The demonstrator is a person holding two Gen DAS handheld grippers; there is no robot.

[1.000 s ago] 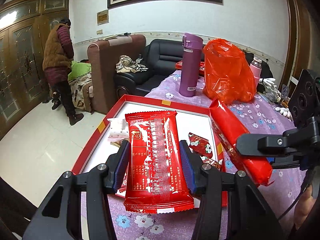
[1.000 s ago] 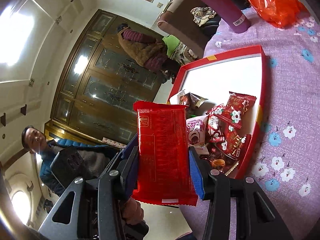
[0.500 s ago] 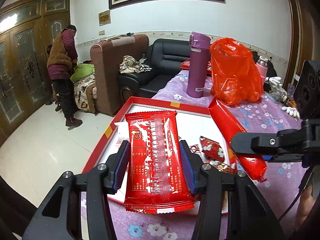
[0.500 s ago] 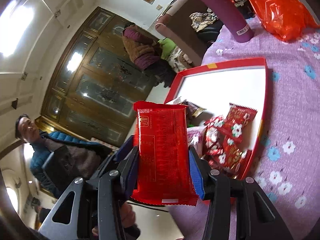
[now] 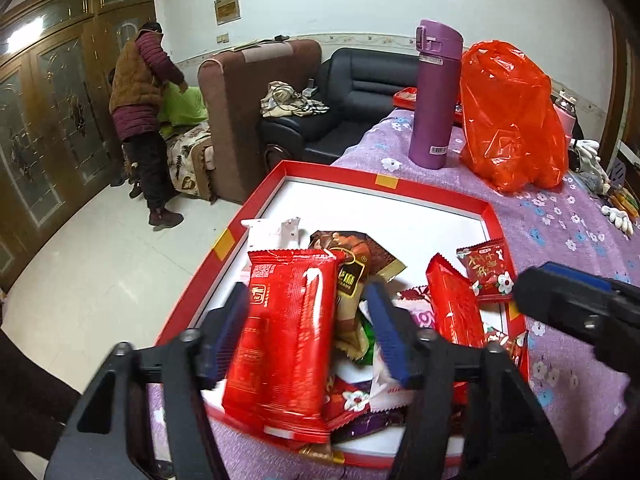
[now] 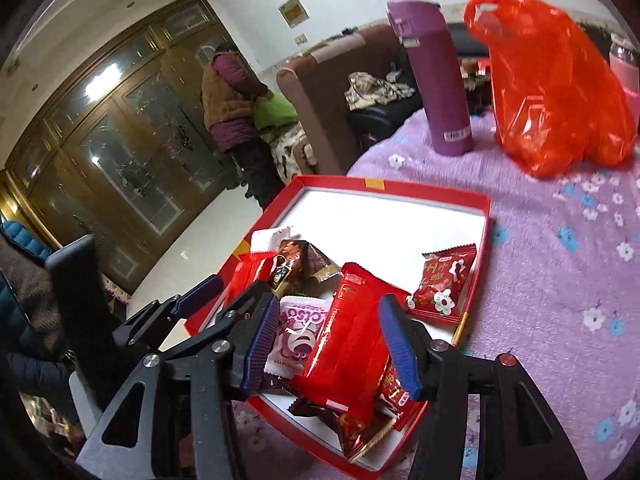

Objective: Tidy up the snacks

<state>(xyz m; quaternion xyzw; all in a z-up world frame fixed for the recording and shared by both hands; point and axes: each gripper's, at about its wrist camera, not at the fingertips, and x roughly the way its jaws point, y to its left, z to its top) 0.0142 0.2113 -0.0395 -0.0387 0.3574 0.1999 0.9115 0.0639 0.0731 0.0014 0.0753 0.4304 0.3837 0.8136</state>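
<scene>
A red tray (image 5: 384, 180) (image 6: 360, 182) with a white floor lies on the purple flowered cloth and holds a pile of snacks. My left gripper (image 5: 306, 288) hangs over the tray's near left corner, jaws opening. A long red packet (image 5: 284, 340) leans loose between them, clear of the right pad (image 5: 384, 328). My right gripper (image 6: 329, 300) is over the pile too, jaws opening. A second red packet (image 6: 348, 340) tilts between its pads, with a gap at the left pad (image 6: 260, 340). A small flowered red packet (image 5: 486, 268) (image 6: 444, 284) lies by the right rim.
A purple flask (image 5: 434, 96) (image 6: 436, 84) and an orange-red plastic bag (image 5: 512, 116) (image 6: 552, 80) stand beyond the tray. The table's edge runs along the tray's left side, above the floor. A person in a brown vest (image 5: 140, 92) stands far off by a sofa.
Both grippers have come down over the tray's near end and their jaws have widened. Both red packets, gripped upright before, now lean loose over the pile. The right view has rolled upright.
</scene>
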